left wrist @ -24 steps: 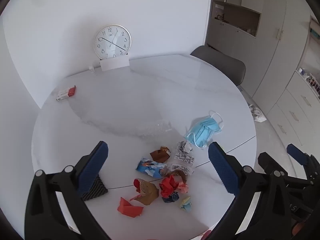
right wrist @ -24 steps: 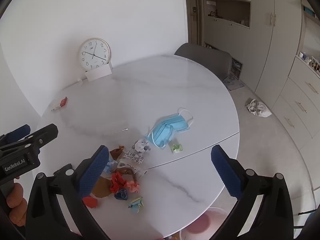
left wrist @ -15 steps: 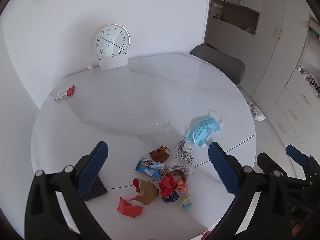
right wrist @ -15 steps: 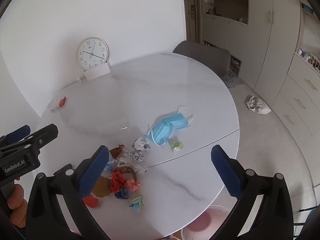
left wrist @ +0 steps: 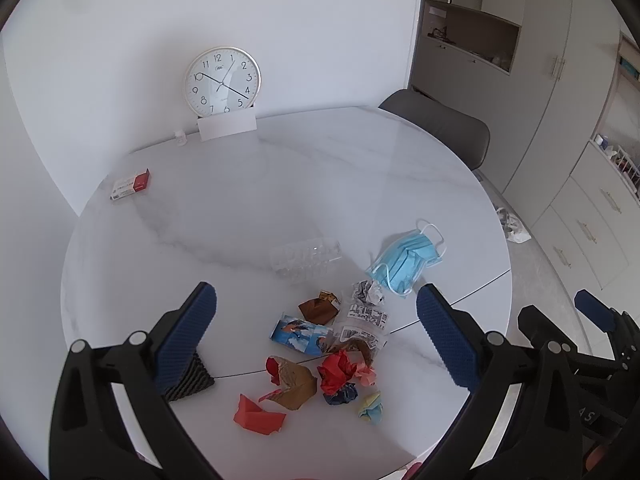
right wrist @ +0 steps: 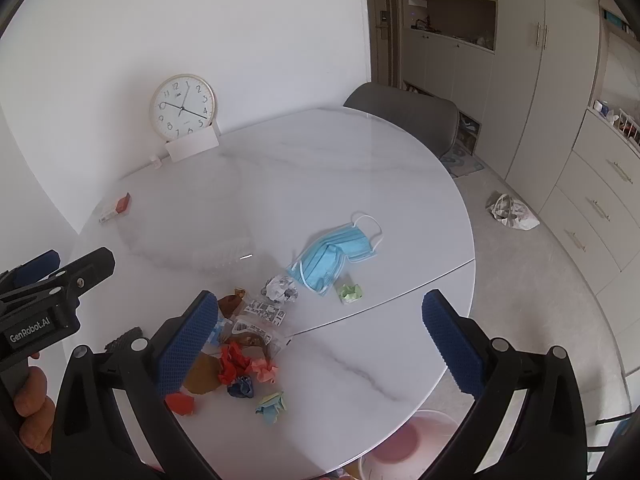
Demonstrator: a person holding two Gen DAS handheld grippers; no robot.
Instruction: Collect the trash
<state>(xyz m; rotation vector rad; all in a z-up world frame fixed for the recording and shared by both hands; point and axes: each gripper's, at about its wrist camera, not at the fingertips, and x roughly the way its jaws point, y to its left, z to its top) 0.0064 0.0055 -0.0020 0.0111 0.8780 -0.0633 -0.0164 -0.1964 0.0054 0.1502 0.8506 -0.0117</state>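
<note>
Both grippers are being held wide apart and empty above the near part of the worktop (left wrist: 360, 168); nothing is being gripped by the left gripper (left wrist: 316, 328) or the right gripper (right wrist: 320, 332). Compared with the views of a moment ago, almost nothing is being seen to change: the scene is only drifting slightly in each camera, and no item is being displaced. The collecting is therefore judged not yet begun.

The trash is being found clustered toward the near edge of the worktop: crumpled red paper (left wrist: 338, 372), a brown wrapper (left wrist: 294, 384), a blue printed packet (left wrist: 300, 332), a clear printed wrapper (left wrist: 366, 320) and a small pastel scrap (left wrist: 370, 406). A blue face mask (right wrist: 332, 258) is lying farther in, toward the right edge, with a green paper ball (right wrist: 350, 293) just beside it. A pink bin (right wrist: 408, 440) is being partly seen below the near right edge, and is judged the likely receptacle.

A clock (left wrist: 222, 82) and a small red-and-white box (left wrist: 131, 185) are standing well apart at the far and left edges.
</note>
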